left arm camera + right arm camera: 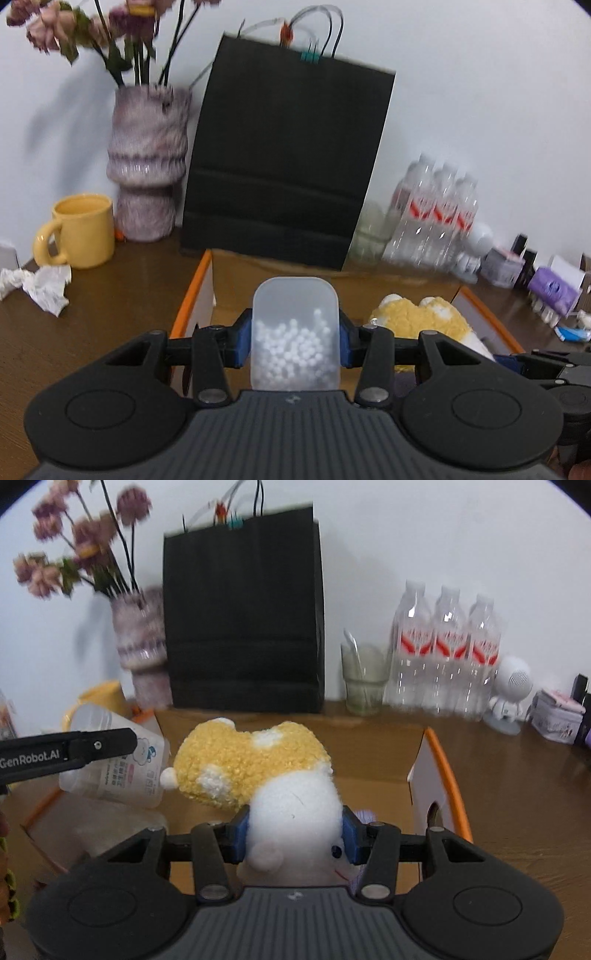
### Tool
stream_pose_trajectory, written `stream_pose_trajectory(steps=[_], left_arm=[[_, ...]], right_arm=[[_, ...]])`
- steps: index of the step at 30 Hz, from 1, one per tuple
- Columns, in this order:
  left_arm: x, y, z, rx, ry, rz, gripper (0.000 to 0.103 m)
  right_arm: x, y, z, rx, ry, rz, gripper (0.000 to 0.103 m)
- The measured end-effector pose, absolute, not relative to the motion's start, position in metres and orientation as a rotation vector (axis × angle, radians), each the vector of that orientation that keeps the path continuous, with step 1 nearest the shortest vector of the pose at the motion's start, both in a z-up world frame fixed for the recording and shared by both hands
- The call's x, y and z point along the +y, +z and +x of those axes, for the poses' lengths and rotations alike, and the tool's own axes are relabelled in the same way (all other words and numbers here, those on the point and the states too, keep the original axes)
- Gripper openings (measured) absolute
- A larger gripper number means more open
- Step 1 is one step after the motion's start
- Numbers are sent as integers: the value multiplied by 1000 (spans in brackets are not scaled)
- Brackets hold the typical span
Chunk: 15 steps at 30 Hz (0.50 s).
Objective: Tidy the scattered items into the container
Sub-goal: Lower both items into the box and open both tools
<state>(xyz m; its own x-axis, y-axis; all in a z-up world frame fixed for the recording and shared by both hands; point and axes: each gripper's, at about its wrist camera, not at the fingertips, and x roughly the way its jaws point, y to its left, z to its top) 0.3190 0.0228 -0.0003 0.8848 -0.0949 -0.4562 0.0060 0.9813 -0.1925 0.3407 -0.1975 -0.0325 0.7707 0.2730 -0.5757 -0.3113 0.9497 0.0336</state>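
We had the left gripper (295,341) pinching a translucent plastic jar (295,332), its blue pads pressed to the jar's two sides, and the right gripper (295,832) pinching a plush toy (258,775) by its white part. Both were held over the open cardboard box (236,280), which stood on the bench just in front of the black paper bag (288,158) at the back edge. We judged the step in hand to be the drop: two items carried above the container and not yet let go. The next move, as we read it, called for lowering each a little between the orange-edged flaps and spreading the fingers, taking care that the jar and toy, near each other, did not collide.

The jar looked frosted, rounded at its corners, partly filled with small white beads; in the right view it lay tilted, showing a printed label. The toy was fluffy, yellow with white patches, soft enough to bulge between the pads. A crumpled tissue (44,286) lay toward the bench's left edge beside the yellow mug (83,229), and we took it for an item still to be tidied.
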Motion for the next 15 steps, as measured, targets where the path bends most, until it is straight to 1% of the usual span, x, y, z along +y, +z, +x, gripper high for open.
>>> stream_pose_trajectory(steps=[3, 5, 6, 7, 8, 9, 10, 11, 12, 13, 14, 15], left_arm=[[23, -6, 321, 508, -58, -186, 45], [22, -7, 320, 510, -53, -178, 47], [22, -6, 319, 507, -50, -174, 52], [21, -4, 318, 503, -48, -172, 61], [21, -3, 317, 496, -46, -172, 67], [21, 0, 315, 488, -44, -171, 80], [21, 3, 313, 481, -43, -170, 88], [21, 5, 312, 474, -43, -170, 91], [21, 8, 310, 469, -43, -170, 100], [21, 10, 309, 465, -40, -169, 103], [21, 12, 307, 462, -34, -168, 103], [21, 14, 306, 461, -29, -167, 103]], right_arm=[[-198, -42, 344, 657, 311, -68, 52], [-198, -44, 345, 674, 319, -66, 54], [-197, -44, 343, 676, 319, -68, 59], [-196, -43, 341, 676, 316, -72, 63], [-195, -41, 339, 671, 312, -77, 74], [-196, -39, 338, 666, 309, -80, 86], [-196, -37, 337, 660, 307, -84, 90], [-196, -35, 336, 657, 307, -86, 91], [-196, -33, 335, 658, 306, -83, 93], [-197, -32, 334, 664, 304, -76, 96], [-198, -30, 334, 670, 304, -68, 103], [-199, -29, 333, 672, 304, -62, 103]])
